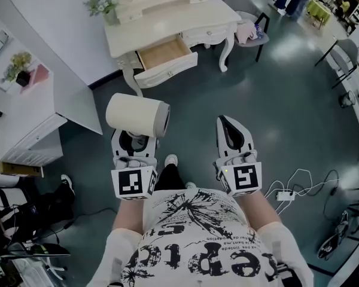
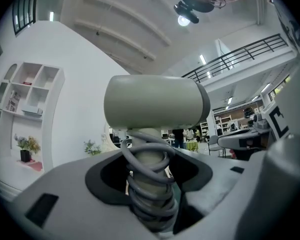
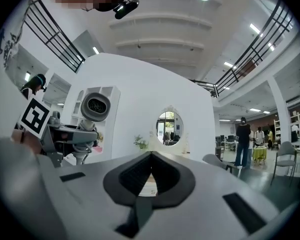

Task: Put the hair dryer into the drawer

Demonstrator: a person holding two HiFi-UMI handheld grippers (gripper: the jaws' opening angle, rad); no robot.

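A cream hair dryer [image 1: 137,115] stands upright in my left gripper [image 1: 134,143], well short of the dressing table. Its barrel lies crosswise above the jaws. The left gripper [image 2: 149,160] is shut on the hair dryer [image 2: 155,103] at its handle, which has the grey cord coiled round it. My right gripper [image 1: 226,122] is level beside it at the right, shut and holding nothing. In the right gripper view the closed jaws [image 3: 151,155] meet at the tip, and the hair dryer [image 3: 95,105] shows at the left. The cream dressing table [image 1: 167,17] has one drawer [image 1: 164,52] pulled open.
A grey chair [image 1: 251,17] with a pink cloth stands right of the dressing table. A white cabinet [image 1: 30,118] is at the left, and white cables [image 1: 293,187] lie on the dark floor at the right. A potted plant [image 1: 102,5] sits on the table's corner.
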